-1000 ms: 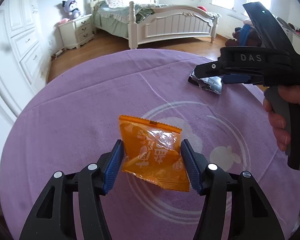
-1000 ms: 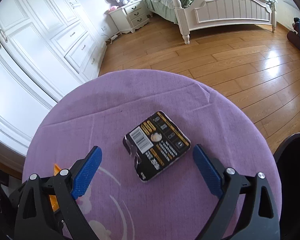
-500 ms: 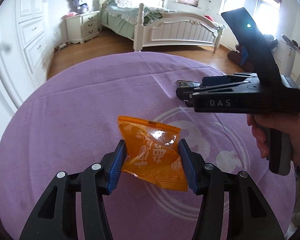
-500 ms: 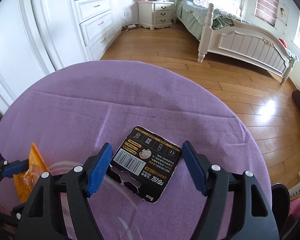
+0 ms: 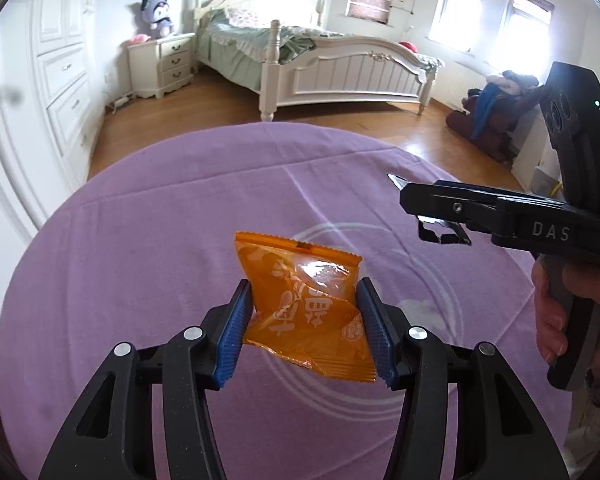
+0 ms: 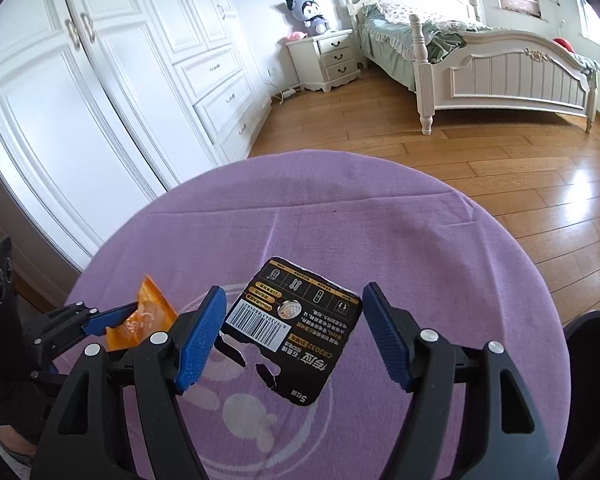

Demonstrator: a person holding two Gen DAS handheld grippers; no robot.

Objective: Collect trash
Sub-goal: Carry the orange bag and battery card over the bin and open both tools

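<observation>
My left gripper [image 5: 304, 332] is shut on an orange snack wrapper [image 5: 306, 308] and holds it above the purple tablecloth [image 5: 160, 248]. The wrapper also shows in the right wrist view [image 6: 140, 316], held in the left gripper at lower left. My right gripper [image 6: 292, 336] is shut on a black battery card [image 6: 296, 324], torn at its near edge, and holds it tilted above the cloth. In the left wrist view the right gripper [image 5: 410, 200] is at the right, seen side-on, with the card's torn edge [image 5: 444, 234] hanging below its fingers.
The round table [image 6: 380, 224] drops off to a wooden floor [image 6: 500, 176]. A white bed [image 5: 340, 68], a nightstand [image 5: 160, 64] and white wardrobes [image 6: 80, 100] stand beyond. A dark round object [image 6: 592, 336] sits at the table's right edge.
My right gripper has closed on the black card and lifted it off the cloth. My left gripper has kept hold of the orange wrapper and raised it slightly.
</observation>
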